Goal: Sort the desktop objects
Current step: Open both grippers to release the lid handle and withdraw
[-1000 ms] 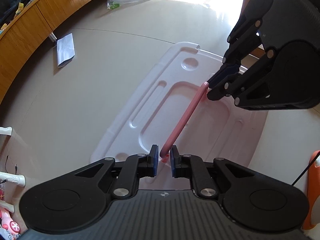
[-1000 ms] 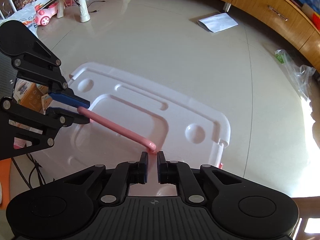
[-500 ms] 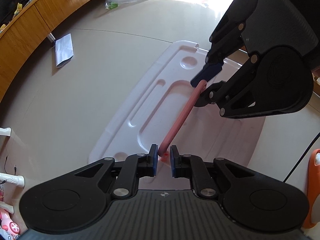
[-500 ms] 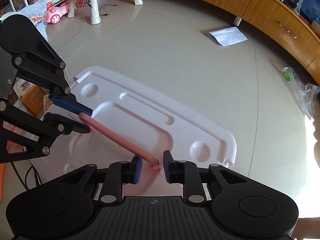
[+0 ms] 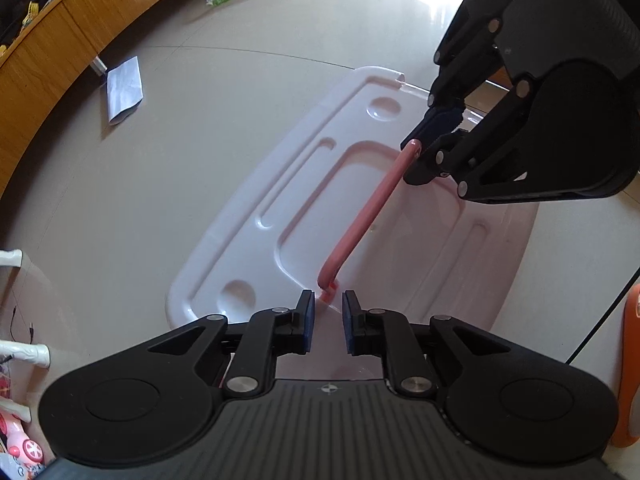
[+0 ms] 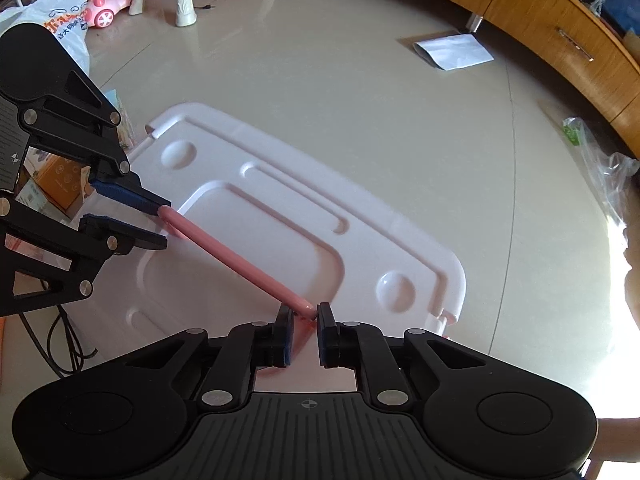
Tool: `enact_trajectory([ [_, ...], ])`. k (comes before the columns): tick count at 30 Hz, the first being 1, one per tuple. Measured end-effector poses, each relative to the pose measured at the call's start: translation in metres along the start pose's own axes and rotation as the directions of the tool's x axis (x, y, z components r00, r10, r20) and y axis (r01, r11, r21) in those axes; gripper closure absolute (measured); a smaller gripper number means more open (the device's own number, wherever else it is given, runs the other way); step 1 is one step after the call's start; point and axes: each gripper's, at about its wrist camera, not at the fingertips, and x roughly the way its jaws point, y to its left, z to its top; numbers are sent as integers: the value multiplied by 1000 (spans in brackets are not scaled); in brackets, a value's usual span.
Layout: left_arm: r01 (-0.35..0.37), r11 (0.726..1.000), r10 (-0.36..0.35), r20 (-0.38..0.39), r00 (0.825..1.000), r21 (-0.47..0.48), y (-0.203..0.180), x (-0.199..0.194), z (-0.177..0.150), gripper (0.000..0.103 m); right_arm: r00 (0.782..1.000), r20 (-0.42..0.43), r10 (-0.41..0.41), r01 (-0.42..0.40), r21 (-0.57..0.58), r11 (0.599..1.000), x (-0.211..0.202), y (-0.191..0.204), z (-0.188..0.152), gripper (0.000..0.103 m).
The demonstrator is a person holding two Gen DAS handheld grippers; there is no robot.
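Two grippers meet at opposite ends of one pink bar (image 5: 362, 216), a thin rod with bent ends that spans the middle of the white tray (image 5: 248, 216), over its large central recess. The left gripper (image 5: 327, 312) has its jaws apart, the near bent end sitting just ahead of the gap and seemingly unclamped. In the right wrist view the right gripper (image 6: 305, 322) also stands parted, with the other bend between its blue pads (image 6: 286, 340); whether a pad touches it I cannot tell. The bar looks light, stiff and smooth, likely a coated handle hinged to the tray's edges, so it could slip or pivot. Gripping the straight stretch just inside a bend seems safest.
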Motion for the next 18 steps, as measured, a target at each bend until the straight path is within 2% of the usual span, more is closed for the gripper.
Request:
enact_trajectory([
  [3, 3, 999, -3, 14, 1000, -45, 7, -8, 1, 83, 1000, -7, 9, -9, 31, 999, -4, -4, 0, 87],
  [4, 3, 998, -2, 18, 1000, -65, 8, -12, 1, 82, 1000, -3, 19, -18, 44, 999, -7, -5, -2, 81],
  [7, 6, 993, -2, 31, 1000, -114, 10, -23, -2, 76, 999, 12, 45, -46, 76, 996, -20, -6, -6, 77],
  [9, 9, 990, -3, 40, 999, -138, 7, -32, -6, 67, 999, 30, 42, -44, 85, 995, -31, -6, -10, 72],
  [13, -4, 988, 14, 61, 998, -156, -10, -54, -18, 57, 997, 67, 36, -43, 100, 994, -59, -2, -20, 64],
  [15, -3, 986, 17, 80, 997, -167, -21, -67, -24, 43, 996, 80, 27, -36, 107, 994, -72, 4, -26, 63],
  [18, -12, 986, 29, 101, 994, -166, -40, -85, -34, 39, 995, 96, 1, -12, 118, 993, -92, 15, -35, 61],
])
